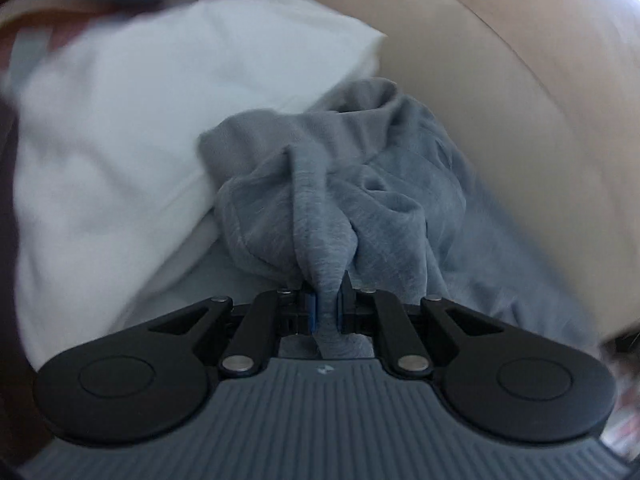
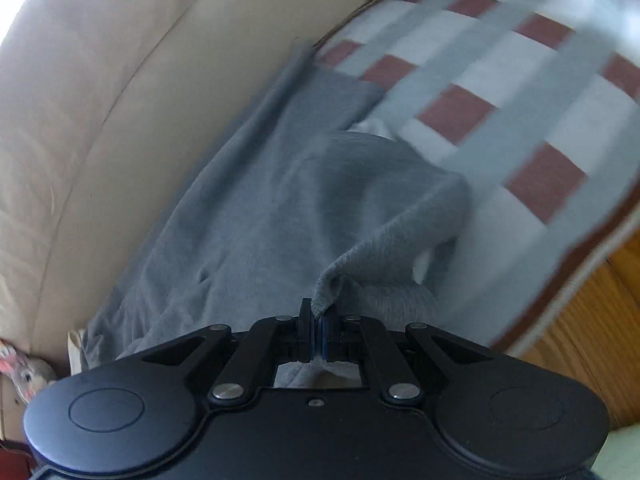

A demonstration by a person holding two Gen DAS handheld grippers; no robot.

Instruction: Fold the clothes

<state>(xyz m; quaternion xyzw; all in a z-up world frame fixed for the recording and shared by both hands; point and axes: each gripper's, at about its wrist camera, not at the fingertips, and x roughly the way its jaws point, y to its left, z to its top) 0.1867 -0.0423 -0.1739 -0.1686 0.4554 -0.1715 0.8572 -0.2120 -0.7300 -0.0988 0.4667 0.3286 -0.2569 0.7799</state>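
Fingers on both sides pinching the grey garment (image 1: 332,184), left gripper (image 1: 326,312) and right gripper (image 2: 318,320), mid-fold I reckon; next it needs laying flat on the sofa (image 2: 100,80).

Scanning both wrist views for anything to read, and there is no legible text, label, brand, number or sign. The one candidate is a tiny pale mark (image 1: 321,369) on the ribbed grey plastic body of the left claw (image 1: 325,312), just behind the fingers — too small and soft to make out as a letter or logo. The black plastic body of the right claw (image 2: 319,330) shows only plain round discs and a small screw — nothing printed. The soft grey knit garment (image 2: 256,216) carries no visible tag or print in either view.
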